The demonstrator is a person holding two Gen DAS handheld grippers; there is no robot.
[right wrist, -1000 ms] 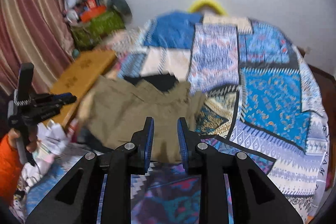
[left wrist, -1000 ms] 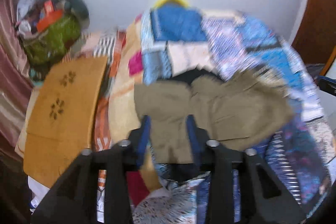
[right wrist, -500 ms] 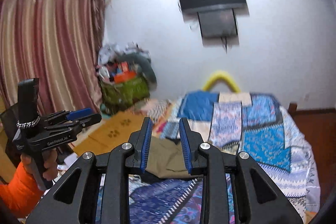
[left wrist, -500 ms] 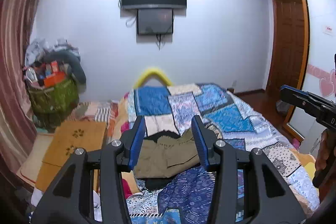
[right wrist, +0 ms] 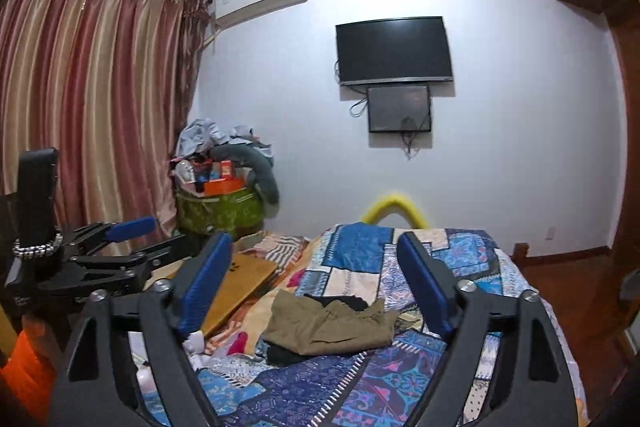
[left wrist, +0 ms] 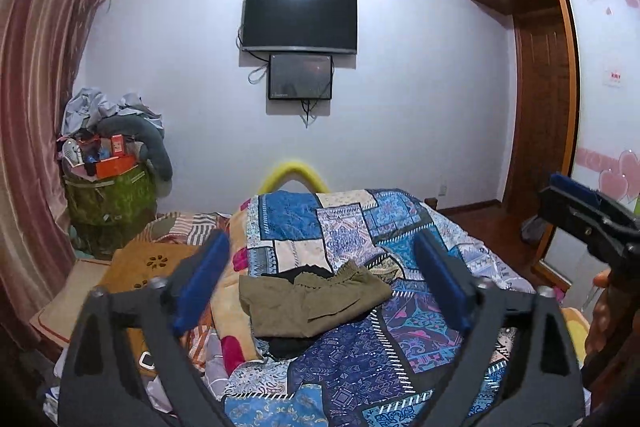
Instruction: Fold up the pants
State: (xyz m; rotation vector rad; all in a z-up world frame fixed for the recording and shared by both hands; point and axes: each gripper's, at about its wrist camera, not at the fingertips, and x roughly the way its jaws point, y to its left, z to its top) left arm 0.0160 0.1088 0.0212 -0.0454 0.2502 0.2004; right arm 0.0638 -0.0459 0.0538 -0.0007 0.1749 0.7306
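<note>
The olive-green pants [left wrist: 312, 301] lie folded in a compact pile on the patchwork bedspread [left wrist: 360, 227], on top of a dark garment. They also show in the right wrist view [right wrist: 332, 327]. My left gripper [left wrist: 320, 283] is open and empty, held well back from and above the pants. My right gripper [right wrist: 316, 283] is open and empty too, also drawn back from the bed. The right gripper shows at the right edge of the left wrist view [left wrist: 588, 215]. The left gripper shows at the left of the right wrist view [right wrist: 100, 247].
A brown wooden board [left wrist: 148, 267] lies left of the bed. A green basket [left wrist: 108, 199] heaped with clothes stands by the striped curtain [right wrist: 88, 115]. A TV [left wrist: 300, 21] hangs on the far wall. A wooden wardrobe [left wrist: 540, 99] stands right.
Both grippers have pulled up and back from the pants and opened wide. The views swung from looking down at the bed to level with the room.
</note>
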